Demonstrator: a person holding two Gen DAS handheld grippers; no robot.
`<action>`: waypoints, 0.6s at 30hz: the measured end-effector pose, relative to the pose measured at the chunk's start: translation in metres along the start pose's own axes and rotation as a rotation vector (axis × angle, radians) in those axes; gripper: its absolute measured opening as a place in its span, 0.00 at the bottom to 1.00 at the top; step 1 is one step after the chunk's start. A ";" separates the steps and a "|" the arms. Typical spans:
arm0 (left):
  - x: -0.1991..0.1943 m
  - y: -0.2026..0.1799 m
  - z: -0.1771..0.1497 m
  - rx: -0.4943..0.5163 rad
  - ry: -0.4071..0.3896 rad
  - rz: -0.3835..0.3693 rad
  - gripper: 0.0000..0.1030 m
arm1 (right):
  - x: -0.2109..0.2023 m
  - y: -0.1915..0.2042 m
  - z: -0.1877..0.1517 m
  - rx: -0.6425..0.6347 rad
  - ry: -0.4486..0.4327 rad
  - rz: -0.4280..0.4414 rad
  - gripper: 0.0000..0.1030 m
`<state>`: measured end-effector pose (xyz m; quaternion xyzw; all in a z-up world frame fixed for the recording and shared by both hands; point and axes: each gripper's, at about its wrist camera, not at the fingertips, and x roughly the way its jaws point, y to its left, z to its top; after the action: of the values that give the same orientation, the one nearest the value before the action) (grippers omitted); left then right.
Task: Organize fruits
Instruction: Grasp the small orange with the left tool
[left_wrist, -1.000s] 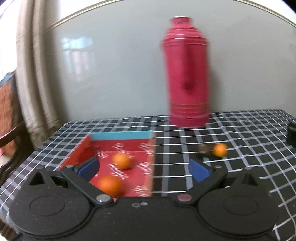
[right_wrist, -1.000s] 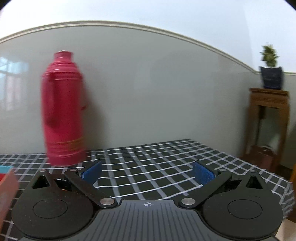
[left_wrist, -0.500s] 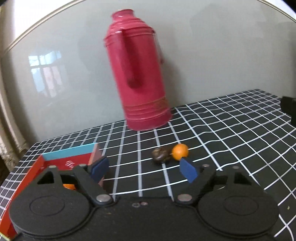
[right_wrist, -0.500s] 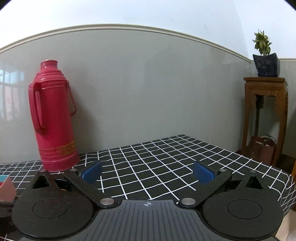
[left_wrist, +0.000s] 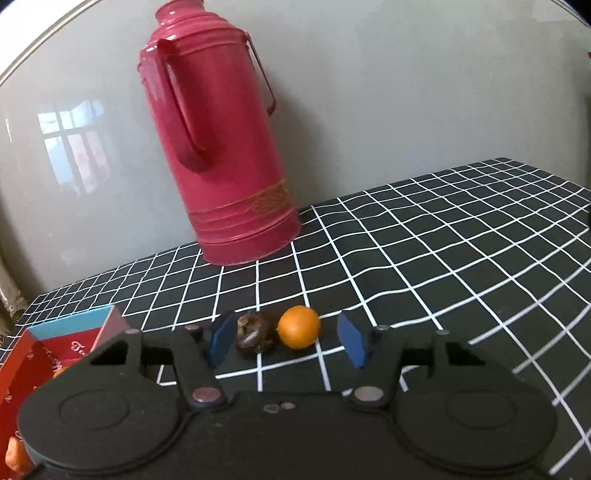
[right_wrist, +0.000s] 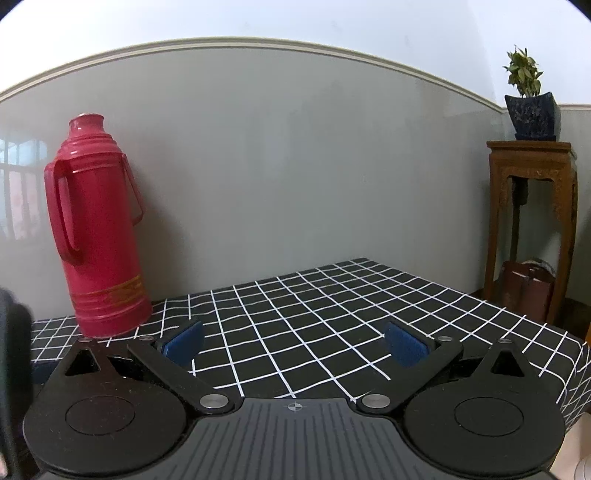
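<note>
In the left wrist view a small orange fruit (left_wrist: 298, 326) and a dark brown wrinkled fruit (left_wrist: 255, 331) lie side by side on the black checked tablecloth. My left gripper (left_wrist: 286, 341) is open, and both fruits sit between its blue pads, close in front of them. A red box with a blue rim (left_wrist: 55, 347) stands at the left, mostly hidden behind the gripper; an orange fruit (left_wrist: 14, 452) shows at the bottom left edge. My right gripper (right_wrist: 293, 341) is open and empty over bare cloth.
A tall red thermos (left_wrist: 218, 136) stands at the back by the grey wall; it also shows in the right wrist view (right_wrist: 98, 229). A wooden stand (right_wrist: 532, 229) with a potted plant (right_wrist: 528, 99) is beyond the table's right edge.
My left gripper has swung right, away from the box, and closed in on the two fruits, which now sit between its pads. The right gripper has turned slightly; the thermos shifted right in its view.
</note>
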<state>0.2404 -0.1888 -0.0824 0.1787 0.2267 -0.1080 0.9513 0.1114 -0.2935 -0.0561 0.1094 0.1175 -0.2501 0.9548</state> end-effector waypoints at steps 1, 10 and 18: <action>0.004 -0.002 0.002 -0.001 0.005 -0.002 0.51 | 0.001 0.000 0.000 -0.001 0.002 0.002 1.00; 0.032 -0.012 0.006 -0.002 0.068 -0.016 0.46 | 0.008 0.002 -0.005 -0.039 0.023 0.011 1.00; 0.043 -0.010 0.004 -0.026 0.100 -0.002 0.32 | 0.008 0.001 -0.006 -0.064 0.000 -0.017 1.00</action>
<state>0.2766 -0.2052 -0.1021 0.1712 0.2757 -0.0971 0.9409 0.1182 -0.2945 -0.0640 0.0778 0.1261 -0.2544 0.9557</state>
